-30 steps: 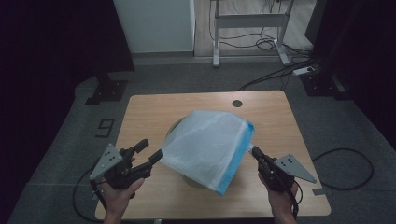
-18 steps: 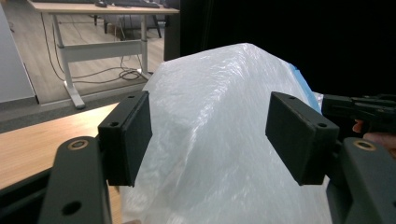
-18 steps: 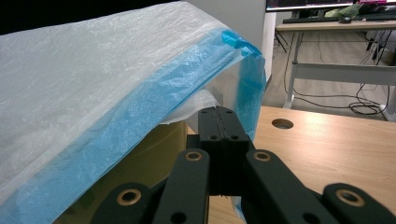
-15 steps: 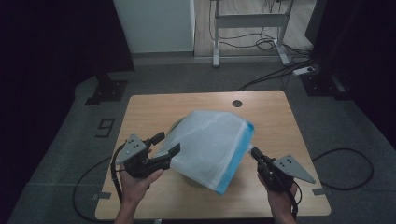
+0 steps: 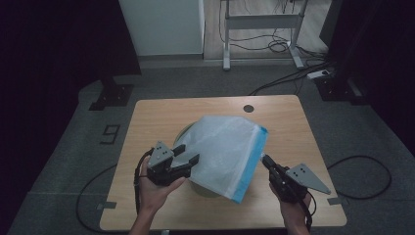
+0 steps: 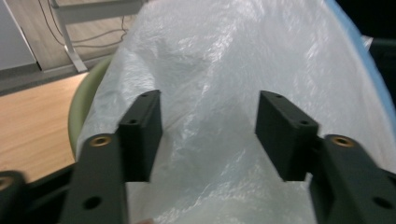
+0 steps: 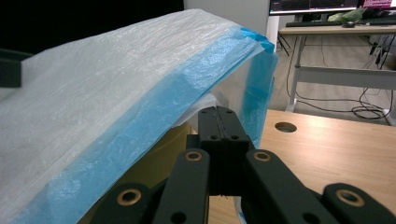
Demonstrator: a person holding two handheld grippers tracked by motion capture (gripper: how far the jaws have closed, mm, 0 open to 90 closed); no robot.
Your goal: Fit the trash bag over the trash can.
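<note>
Lying flat, bag — blue edge faces right tool.

floor: grey carpet | desk frame | cables | dim

bag blocks table centre, bare wood around

High view looks down; both gripper views closely face the bag.
</note>
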